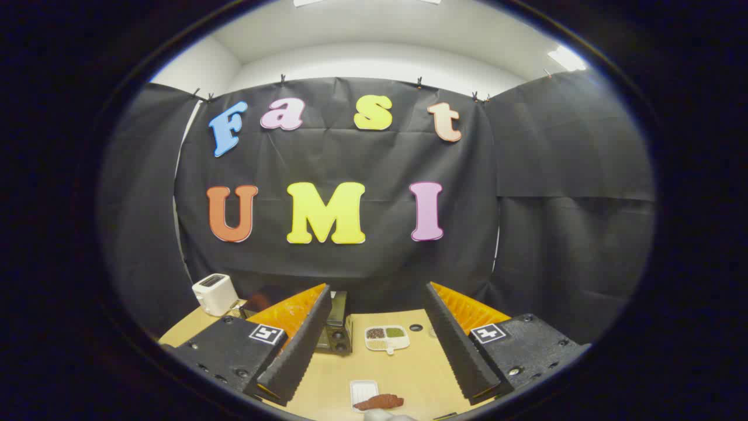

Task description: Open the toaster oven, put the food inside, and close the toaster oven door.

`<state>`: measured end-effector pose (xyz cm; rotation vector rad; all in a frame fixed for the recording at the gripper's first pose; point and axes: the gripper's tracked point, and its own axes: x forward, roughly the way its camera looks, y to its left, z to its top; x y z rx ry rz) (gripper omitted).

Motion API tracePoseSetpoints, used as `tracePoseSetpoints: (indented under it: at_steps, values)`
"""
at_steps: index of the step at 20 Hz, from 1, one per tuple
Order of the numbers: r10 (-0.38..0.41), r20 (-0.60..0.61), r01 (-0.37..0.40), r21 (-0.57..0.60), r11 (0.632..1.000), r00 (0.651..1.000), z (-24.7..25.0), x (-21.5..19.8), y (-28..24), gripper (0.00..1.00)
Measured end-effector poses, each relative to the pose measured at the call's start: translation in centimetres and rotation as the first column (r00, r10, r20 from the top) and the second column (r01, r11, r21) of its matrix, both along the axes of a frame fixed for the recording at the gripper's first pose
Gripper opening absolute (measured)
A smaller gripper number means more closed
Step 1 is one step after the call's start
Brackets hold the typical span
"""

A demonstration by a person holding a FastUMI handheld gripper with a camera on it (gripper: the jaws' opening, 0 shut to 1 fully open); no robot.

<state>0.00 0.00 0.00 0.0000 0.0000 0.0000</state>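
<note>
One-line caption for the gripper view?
Open gripper held above table; toaster oven beyond its fingers, food below.

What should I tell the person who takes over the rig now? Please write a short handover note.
Tool: open, holds nothing, raised above the table.
Toaster oven: beyond the fingers, partly behind one finger; its door state cannot be told.
Food: reddish piece beside a small white tray, near side of the table, between the fingers.
Also there: divided dish, white toaster.
Done: nothing visible.
Left: open the oven, put the food inside, close the door.
</note>
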Motion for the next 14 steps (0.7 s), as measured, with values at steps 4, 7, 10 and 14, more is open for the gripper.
tracePoseSetpoints:
  at_steps: [4,7,10,14]
  values:
    - [-0.006,-0.004,0.006,-0.008,1.0,1.0,-0.3,0.1,0.3,1.0]
    - [-0.008,0.0,0.008,-0.018,1.0,1.0,-0.3,0.1,0.4,1.0]
    - [-0.006,0.004,0.006,-0.024,1.0,1.0,0.0,0.2,0.7,1.0]
    - [0.001,0.0,-0.001,-0.037,0.999,1.0,-0.4,0.7,1.7,1.0]
